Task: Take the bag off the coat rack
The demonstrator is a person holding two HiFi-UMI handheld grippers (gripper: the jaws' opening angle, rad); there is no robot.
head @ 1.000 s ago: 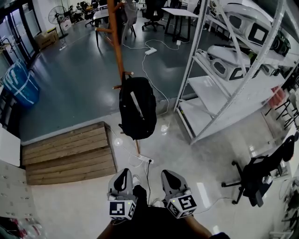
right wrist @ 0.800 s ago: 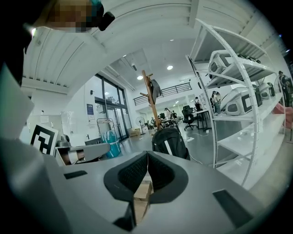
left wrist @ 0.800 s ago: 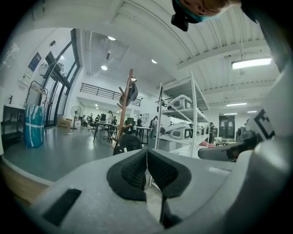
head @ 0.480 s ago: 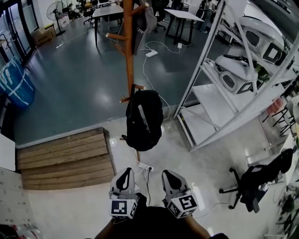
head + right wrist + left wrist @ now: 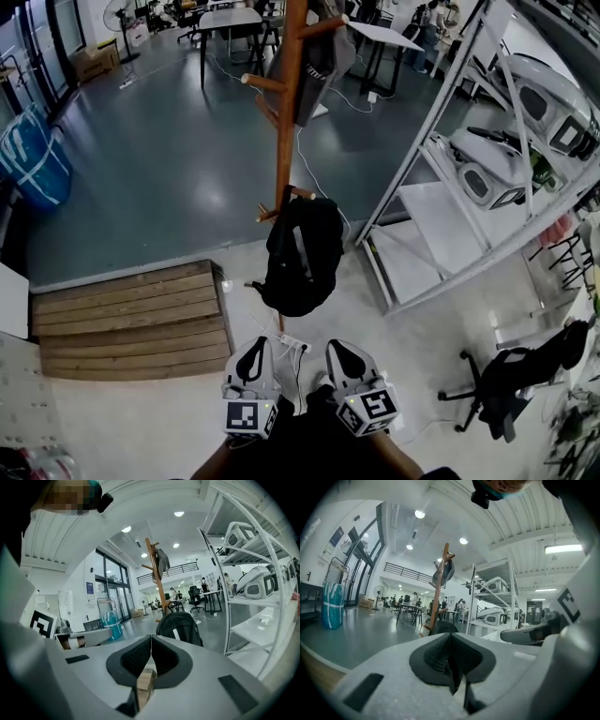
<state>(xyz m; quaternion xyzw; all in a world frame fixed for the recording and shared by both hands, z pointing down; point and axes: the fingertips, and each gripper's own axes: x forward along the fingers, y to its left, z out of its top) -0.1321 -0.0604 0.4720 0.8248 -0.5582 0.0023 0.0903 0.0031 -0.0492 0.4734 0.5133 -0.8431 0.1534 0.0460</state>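
Black bag (image 5: 302, 255), brown wooden coat rack (image 5: 287, 112), white shelving (image 5: 441, 150), blue-grey floor (image 5: 150, 178)

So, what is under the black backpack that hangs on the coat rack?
Below the backpack the coat rack's pole reaches the pale floor, beside a white power strip with cables. The bag covers the pole's stretch behind it.

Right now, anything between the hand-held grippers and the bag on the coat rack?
Nothing visible blocks it. The black bag hangs low on the coat rack, ahead of the left hand-held gripper and right hand-held gripper, both shut. Only a power strip lies on the floor between; the wooden platform sits aside.
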